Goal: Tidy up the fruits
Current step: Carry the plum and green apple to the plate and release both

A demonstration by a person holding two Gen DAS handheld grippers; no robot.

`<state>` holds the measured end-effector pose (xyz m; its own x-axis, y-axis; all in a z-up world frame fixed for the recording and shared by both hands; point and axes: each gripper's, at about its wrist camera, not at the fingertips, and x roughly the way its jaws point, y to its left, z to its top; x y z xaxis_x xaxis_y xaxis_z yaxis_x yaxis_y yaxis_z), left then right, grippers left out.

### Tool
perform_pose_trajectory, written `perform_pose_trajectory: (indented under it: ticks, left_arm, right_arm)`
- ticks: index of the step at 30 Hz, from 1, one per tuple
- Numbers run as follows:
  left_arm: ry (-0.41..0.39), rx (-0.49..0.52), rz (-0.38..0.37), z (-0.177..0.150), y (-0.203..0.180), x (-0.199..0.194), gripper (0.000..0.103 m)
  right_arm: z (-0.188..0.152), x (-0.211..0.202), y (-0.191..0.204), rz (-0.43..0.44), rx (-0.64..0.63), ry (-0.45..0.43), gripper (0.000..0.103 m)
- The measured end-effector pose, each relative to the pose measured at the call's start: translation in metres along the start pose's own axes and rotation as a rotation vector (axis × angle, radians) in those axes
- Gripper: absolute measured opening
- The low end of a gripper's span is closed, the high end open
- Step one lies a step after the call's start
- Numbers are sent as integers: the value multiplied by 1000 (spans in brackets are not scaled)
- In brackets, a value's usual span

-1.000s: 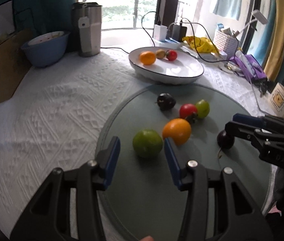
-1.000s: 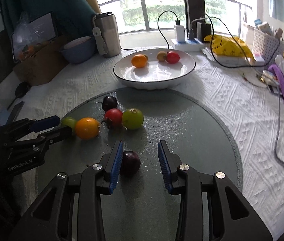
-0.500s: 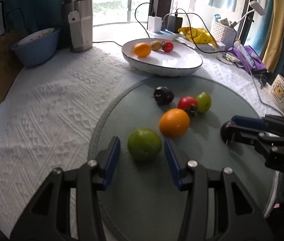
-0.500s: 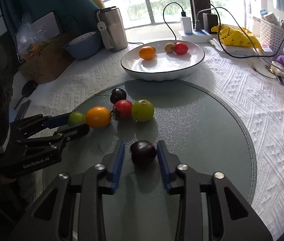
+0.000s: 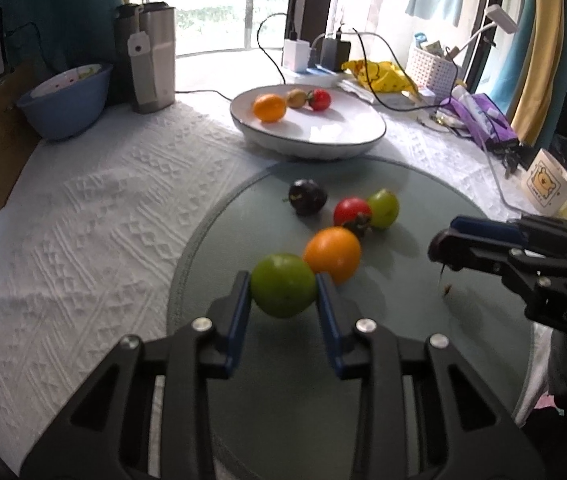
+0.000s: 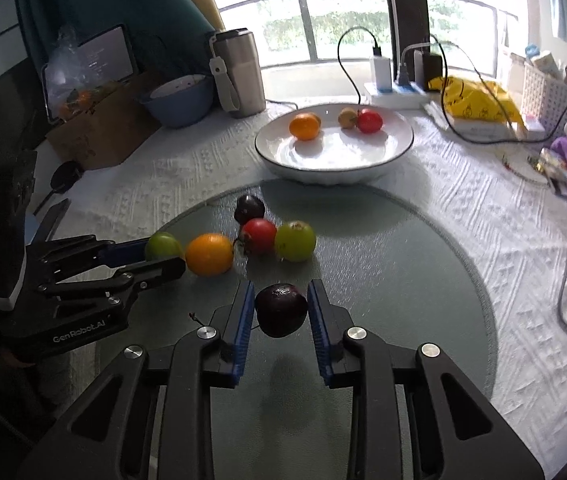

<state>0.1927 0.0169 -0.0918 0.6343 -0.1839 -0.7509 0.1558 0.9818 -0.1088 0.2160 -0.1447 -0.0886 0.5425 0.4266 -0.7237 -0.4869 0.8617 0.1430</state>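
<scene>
My left gripper [image 5: 283,292] is shut on a green fruit [image 5: 282,290], next to an orange [image 5: 332,254] on the round green mat [image 5: 363,380]. My right gripper [image 6: 279,310] is shut on a dark purple plum [image 6: 281,309], held just above the mat [image 6: 403,280]. On the mat lie another dark plum [image 5: 307,197], a red tomato [image 5: 351,211] and a green fruit [image 5: 383,208]. A white plate [image 5: 323,144] behind the mat holds an orange, a brown fruit and a red tomato. The right gripper also shows in the left wrist view [image 5: 443,246].
A blue bowl [image 5: 63,100] and a steel tumbler [image 5: 151,60] stand at the back left. Chargers with cables [image 5: 315,54], a yellow bag, a white basket [image 5: 431,66] and a mug [image 5: 543,188] crowd the back right. A cardboard box [image 6: 99,124] sits far left.
Both grippers have closed on their fruits: the left on the green fruit, the right on the dark plum. The plum has risen slightly off the mat.
</scene>
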Motion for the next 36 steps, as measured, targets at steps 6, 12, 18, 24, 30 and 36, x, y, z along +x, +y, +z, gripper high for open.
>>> perform_pose_trajectory:
  ticks: [6,12,18,24,30,36]
  left_arm:
    - [-46,-6,0,13,0,-14,34]
    - [-79,-8,7,32,1,-17,34]
    - [-92,-4,3,49,-2,-14,34]
    - [-102,1,-2,67,-5,-6,34]
    - [-105,9,-6,85,-6,7,34]
    - [-100,20,-10,100,-5,22,34]
  right_arm:
    - [10,-10,0,-42,-32,-34,29]
    - [26,-14,-8,-70,-40,-57,29]
    - [42,-12,-20,-90,-40,-70,29]
    - [60,-10,-32,-98,-42,-82,29]
    - [75,-2,-45,-113,-42,-86,29]
    - [89,12,-55,-149,-56,-85,29]
